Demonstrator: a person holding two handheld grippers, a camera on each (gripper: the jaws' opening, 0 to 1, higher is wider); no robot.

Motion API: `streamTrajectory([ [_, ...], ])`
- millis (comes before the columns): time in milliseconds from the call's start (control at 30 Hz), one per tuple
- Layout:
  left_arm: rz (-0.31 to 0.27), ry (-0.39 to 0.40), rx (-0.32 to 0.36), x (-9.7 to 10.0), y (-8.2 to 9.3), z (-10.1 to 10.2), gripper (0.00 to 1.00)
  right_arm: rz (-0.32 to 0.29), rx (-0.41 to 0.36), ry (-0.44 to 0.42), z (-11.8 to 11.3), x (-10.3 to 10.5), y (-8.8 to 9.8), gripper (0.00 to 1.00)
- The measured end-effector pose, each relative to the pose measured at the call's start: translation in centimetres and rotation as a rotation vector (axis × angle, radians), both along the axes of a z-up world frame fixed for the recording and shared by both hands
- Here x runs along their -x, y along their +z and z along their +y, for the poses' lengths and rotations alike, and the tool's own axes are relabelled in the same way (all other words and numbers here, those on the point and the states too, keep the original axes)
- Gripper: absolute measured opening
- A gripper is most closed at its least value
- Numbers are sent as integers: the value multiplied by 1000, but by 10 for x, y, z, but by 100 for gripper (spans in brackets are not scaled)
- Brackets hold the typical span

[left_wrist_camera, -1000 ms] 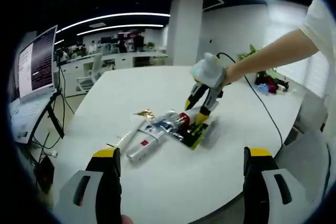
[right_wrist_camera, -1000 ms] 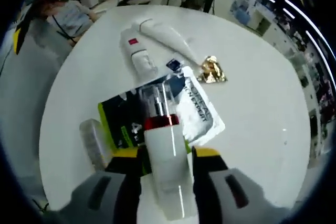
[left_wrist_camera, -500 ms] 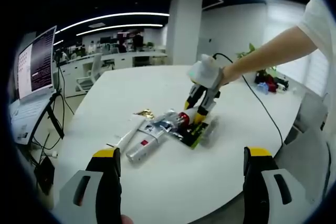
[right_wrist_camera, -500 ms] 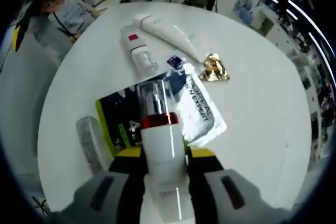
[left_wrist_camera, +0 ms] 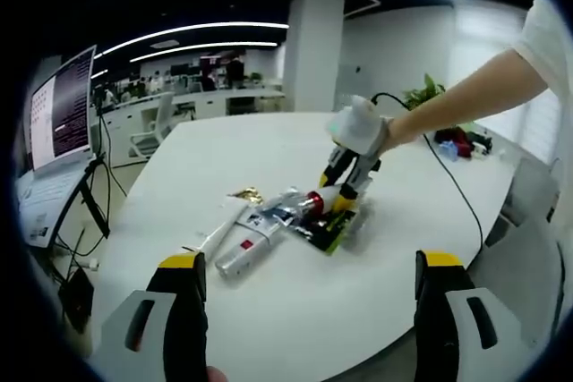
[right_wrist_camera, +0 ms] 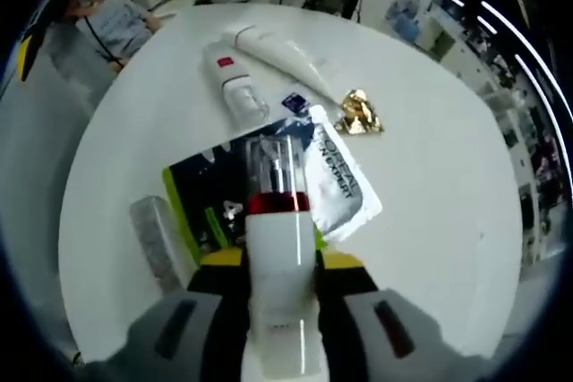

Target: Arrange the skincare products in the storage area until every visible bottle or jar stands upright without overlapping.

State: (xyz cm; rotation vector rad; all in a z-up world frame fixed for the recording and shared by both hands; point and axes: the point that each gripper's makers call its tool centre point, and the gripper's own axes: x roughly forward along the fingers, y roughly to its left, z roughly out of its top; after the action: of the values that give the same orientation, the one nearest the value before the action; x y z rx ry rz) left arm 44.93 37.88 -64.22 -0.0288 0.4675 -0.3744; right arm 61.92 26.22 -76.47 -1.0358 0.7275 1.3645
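Gripping the bottle (right_wrist_camera: 277, 248) at six o'clock, right gripper (right_wrist_camera: 279, 267) has barely begun — tubes (right_wrist_camera: 235, 84) lie flat on the desk (right_wrist_camera: 439, 176); left gripper (left_wrist_camera: 309, 288) gapes, idle.

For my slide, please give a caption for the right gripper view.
Right gripper clamps a red-banded white bottle above sachets on the table.

Bottle (right_wrist_camera: 279, 257) base behind jaws
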Motion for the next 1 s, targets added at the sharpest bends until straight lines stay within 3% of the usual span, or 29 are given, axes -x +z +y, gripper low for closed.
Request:
streamTrajectory([
  [267,-1,-12,-2,1,-1,-1,95,-33,-110,-121,-13,-1,15,27],
  [533,3,-17,-3,0,-4,2,95,-52,-294,-331,-34,-2,41,27],
  [700,14,-39,-7,1,-5,-1,96,-93,-330,-419,-59,2,52,27],
  [867,17,-57,-9,1,-4,-5,97,-131,-424,-543,-76,7,75,27],
  [1000,18,-43,48,-2,1,-8,97,-154,-521,-624,-81,22,98,27],
])
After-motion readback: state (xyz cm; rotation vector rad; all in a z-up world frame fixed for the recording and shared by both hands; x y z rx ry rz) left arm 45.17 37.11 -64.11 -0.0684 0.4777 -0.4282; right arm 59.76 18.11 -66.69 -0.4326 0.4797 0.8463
